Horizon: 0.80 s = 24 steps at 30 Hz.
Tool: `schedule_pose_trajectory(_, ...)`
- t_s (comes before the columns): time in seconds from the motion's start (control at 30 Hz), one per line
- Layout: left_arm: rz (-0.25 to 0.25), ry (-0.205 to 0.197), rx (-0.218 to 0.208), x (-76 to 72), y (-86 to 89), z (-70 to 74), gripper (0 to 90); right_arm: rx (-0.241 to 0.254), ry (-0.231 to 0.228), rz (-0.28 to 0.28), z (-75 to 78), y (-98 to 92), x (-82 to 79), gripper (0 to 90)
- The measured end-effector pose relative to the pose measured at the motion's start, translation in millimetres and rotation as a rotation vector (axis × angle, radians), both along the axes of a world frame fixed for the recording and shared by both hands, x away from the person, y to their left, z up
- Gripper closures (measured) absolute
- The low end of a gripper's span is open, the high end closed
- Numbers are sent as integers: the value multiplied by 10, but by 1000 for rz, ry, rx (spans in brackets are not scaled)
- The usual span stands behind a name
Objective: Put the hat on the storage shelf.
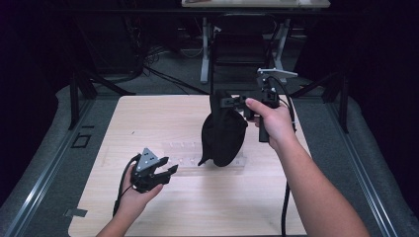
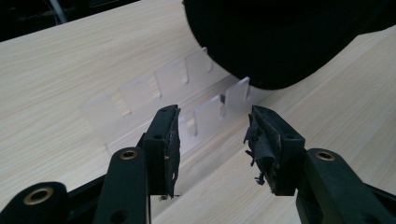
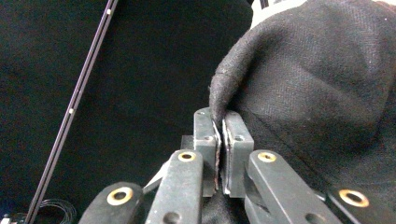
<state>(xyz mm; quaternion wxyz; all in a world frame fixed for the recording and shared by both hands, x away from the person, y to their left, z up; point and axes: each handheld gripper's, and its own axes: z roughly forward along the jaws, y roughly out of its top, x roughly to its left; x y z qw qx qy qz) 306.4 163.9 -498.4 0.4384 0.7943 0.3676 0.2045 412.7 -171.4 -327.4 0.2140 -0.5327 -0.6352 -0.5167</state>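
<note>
bag (image 1: 223,136) hung pinched at its rim in the right gripper (image 1: 240,102) — lifted to clear the rack (image 1: 185,154) — left gripper (image 1: 169,170) empty, half-open.

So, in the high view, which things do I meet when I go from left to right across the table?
Left gripper → clear plastic rack → black cloth bag → right gripper, shut on the bag's top edge.
</note>
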Motion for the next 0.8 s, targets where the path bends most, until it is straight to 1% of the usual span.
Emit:
schedule_pose_trajectory(0.03, -8, -3, 6, 11, -51, 18, 542, -1, 0, 1, 1, 5, -2, 865)
schedule_pose_trajectory(0.07, -8, -3, 6, 11, -51, 18, 545, -1, 0, 1, 1, 5, -2, 865)
schedule_pose_trajectory(0.1, -21, -1, 8, 16, -105, 38, 553, 1, -2, 1, 1, 11, -4, 865)
schedule_pose_trajectory(0.2, -28, -3, 14, 18, -148, 54, 572, 4, -3, 0, -2, 18, -2, 864)
schedule_pose_trajectory(0.23, -37, -4, 17, 18, -199, 74, 576, 3, -5, 3, -2, 24, 2, 864)
schedule_pose_trajectory(0.27, -37, -4, 17, 18, -199, 74, 578, 3, -7, 2, -1, 27, 4, 864)
schedule_pose_trajectory(0.3, -44, -9, 19, 19, -241, 92, 585, 3, -4, 4, 1, 30, 6, 863)
schedule_pose_trajectory(0.8, -95, -20, 24, 19, -445, 198, 639, 7, -4, 11, 11, 77, 11, 859)
